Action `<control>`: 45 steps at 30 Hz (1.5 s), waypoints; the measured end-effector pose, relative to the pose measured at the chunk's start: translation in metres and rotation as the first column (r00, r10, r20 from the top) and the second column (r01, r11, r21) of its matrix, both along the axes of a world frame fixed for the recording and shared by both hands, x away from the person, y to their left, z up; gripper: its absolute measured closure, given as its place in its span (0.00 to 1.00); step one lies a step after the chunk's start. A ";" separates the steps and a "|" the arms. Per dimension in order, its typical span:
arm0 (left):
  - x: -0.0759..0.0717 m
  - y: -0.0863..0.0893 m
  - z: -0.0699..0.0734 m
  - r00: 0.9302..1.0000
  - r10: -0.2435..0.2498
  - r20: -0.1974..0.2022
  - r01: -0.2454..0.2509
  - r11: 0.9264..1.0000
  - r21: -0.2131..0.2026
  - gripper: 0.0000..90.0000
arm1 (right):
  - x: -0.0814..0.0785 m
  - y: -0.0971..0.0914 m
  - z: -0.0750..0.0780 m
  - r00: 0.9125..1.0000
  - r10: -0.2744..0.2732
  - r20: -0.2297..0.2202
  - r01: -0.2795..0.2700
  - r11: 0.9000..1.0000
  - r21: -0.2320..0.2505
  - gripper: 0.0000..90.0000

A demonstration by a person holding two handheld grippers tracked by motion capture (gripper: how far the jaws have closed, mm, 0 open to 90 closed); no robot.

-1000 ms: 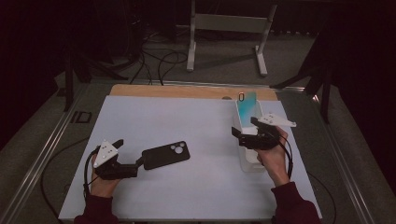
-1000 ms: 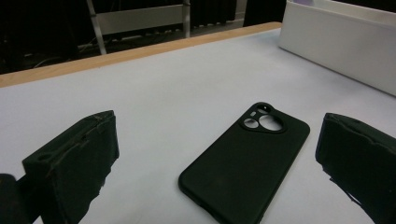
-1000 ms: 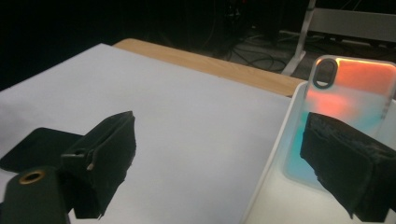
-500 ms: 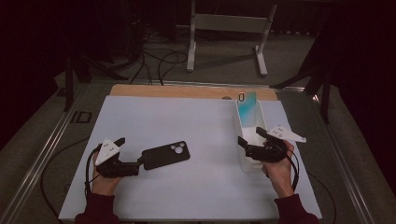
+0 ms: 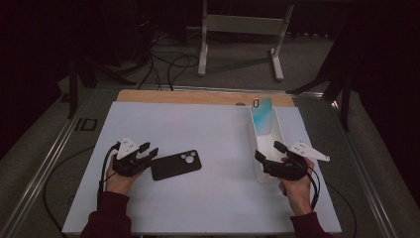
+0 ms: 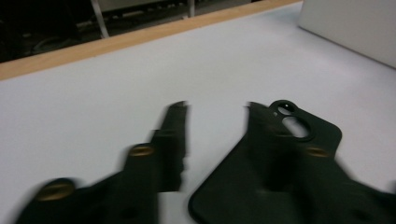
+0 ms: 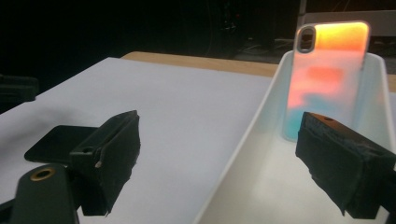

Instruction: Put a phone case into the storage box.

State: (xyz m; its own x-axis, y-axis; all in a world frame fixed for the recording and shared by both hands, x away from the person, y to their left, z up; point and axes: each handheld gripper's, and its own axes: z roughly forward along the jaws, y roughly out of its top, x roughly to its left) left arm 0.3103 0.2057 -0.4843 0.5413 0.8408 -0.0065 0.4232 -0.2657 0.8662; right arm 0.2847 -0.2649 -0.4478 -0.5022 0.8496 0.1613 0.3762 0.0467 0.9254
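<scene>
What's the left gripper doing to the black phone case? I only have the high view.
Observer: Left gripper view: the left gripper has just been closing its jaws, but the black phone case lies flat beneath one jaw, not clamped. Bare table shows in the gap.
Operator: Right gripper on the bin yet?
Observer: Right gripper view: the right gripper is open and straddles the white bin at its side wall, one jaw outside, one inside. No contact that I can see.
Operator: Case in the bin?
Observer: The iridescent case stands upright against the far end, camera cutout on top, orange fading to teal.
</scene>
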 end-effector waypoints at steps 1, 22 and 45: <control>0.004 -0.002 -0.002 1.000 0.001 -0.009 -0.001 1.000 0.006 0.84 | -0.001 -0.001 0.000 1.000 -0.003 0.001 0.003 1.000 0.000 0.15; 0.030 -0.018 -0.048 0.978 0.018 -0.209 0.019 0.984 0.176 1.00 | -0.017 -0.003 0.004 0.997 0.010 0.081 -0.008 1.000 -0.025 0.15; -0.017 -0.005 -0.023 0.996 -0.031 -0.080 0.032 0.999 0.010 0.83 | -0.018 -0.013 0.000 0.996 0.015 0.084 -0.015 1.000 -0.002 0.15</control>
